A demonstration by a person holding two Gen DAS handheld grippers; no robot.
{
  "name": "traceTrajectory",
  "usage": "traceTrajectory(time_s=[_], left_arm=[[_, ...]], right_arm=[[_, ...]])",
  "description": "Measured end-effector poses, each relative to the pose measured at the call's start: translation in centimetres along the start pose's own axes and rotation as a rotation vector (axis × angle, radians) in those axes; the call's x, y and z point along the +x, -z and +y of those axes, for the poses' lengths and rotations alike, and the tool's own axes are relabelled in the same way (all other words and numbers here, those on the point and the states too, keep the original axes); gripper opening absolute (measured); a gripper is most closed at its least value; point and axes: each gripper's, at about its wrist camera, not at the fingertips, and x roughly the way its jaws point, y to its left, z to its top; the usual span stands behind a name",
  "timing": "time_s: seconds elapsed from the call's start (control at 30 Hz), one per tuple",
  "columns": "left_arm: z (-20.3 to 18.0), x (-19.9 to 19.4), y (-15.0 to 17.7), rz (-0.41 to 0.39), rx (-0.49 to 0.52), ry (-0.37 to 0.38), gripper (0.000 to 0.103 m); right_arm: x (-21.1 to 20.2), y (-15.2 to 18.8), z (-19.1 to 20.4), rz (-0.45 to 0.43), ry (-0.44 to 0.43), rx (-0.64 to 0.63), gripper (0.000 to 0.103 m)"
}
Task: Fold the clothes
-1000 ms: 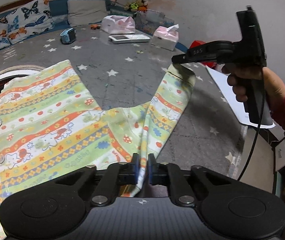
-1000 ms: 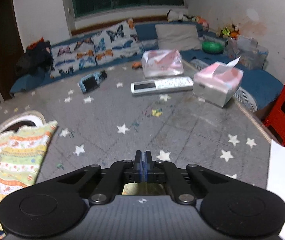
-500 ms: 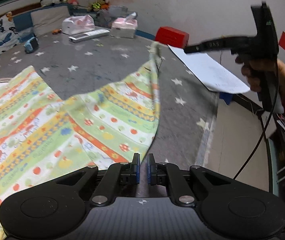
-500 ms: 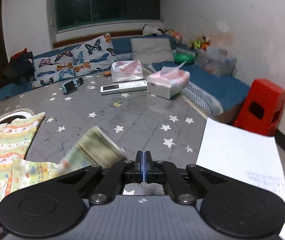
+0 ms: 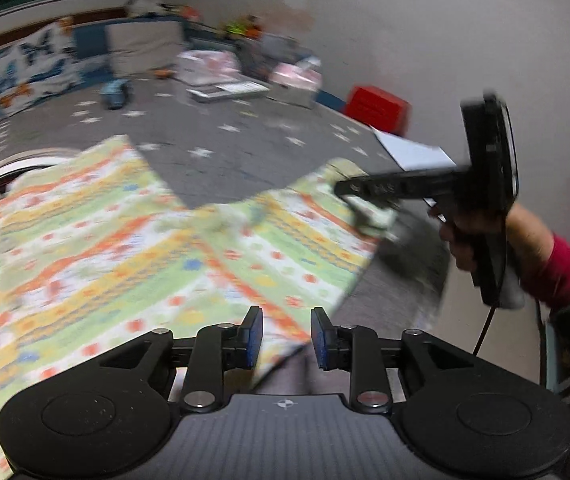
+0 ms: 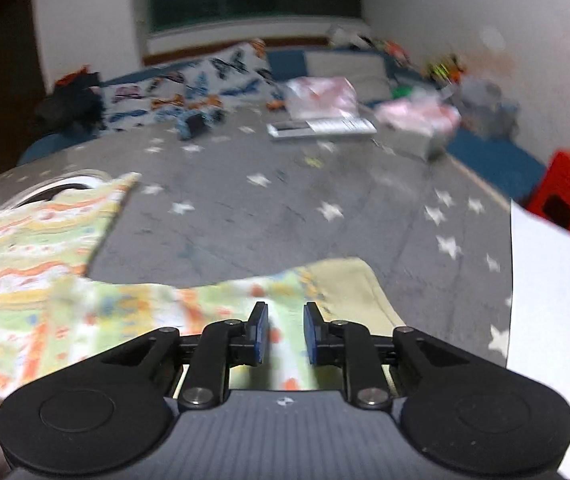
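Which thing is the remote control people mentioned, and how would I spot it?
Look to the far end of the grey star-patterned mat, before the blue cushions. The remote control lies flat between two pink tissue packs. It alone is long, thin and white with a keypad.

No legible text in either view; motion blur throughout. White paper sheet (image 6: 557, 320) at the right edge of the right wrist view carries faint grey lines of writing, too smeared to read. Side of the right gripper (image 5: 359, 196), seen from the left wrist view, bears small pale marks, unreadable. Patterned garment (image 5: 133, 248) has printed bands, but no words can be made out
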Motion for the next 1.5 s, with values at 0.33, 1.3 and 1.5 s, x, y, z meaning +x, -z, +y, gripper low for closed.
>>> traceTrajectory(time_s=[0.33, 1.3, 1.5], left_arm=[[8.9, -6.8, 2.9, -0.102, -0.266, -0.292, 0.036], [19.7, -16.4, 6.8, -0.291, -0.496, -0.719, 0.001], [19.5, -22.3, 11.1, -0.386, -0.603, -0.818, 0.001]], right_arm=[[1.7, -2.1, 0.9, -0.027, 0.036, -0.019, 0.024], [2.2, -0.1, 4.5, -0.070, 0.055, -0.017, 0.078], [2.2, 0.2, 4.6, -0.070, 0.051, -0.022, 0.092]])
